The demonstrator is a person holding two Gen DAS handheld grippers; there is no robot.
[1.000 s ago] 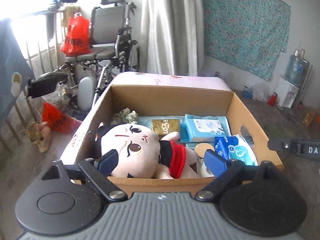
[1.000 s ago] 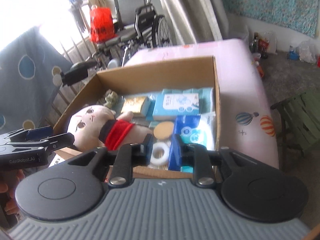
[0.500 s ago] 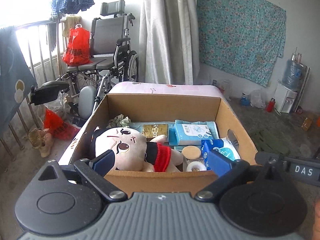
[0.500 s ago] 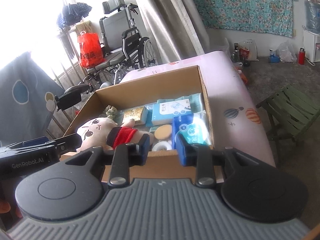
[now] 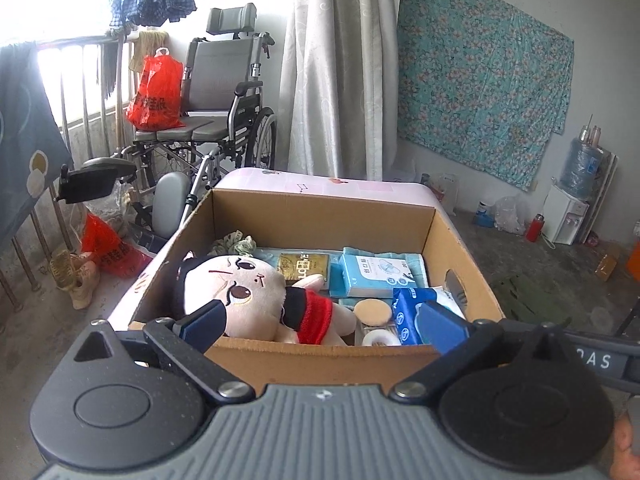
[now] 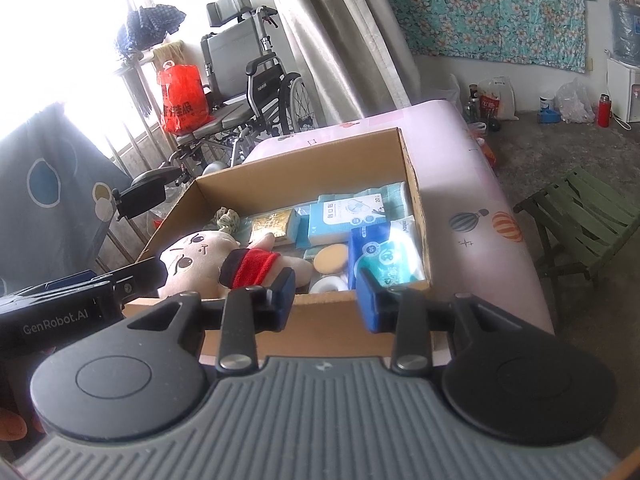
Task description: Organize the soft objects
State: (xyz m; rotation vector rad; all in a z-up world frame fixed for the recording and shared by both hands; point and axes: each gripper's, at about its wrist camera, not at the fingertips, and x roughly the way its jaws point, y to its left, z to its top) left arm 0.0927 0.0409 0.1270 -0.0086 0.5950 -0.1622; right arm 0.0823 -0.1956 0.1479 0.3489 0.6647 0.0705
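1 wheelchair (image 5: 216,120) behind box (image 5: 320,216), curtain (image 5: 340,68)

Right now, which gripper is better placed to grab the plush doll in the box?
Left, probably. The left gripper is wide open, lined up with the plush doll. The right gripper, jaws opening but narrower, faces the tissue pack.

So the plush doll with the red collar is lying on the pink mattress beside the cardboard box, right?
Not quite: the plush doll with the red collar lies inside the cardboard box, at its left end, not on the pink mattress beside it. Both wrist views show this.
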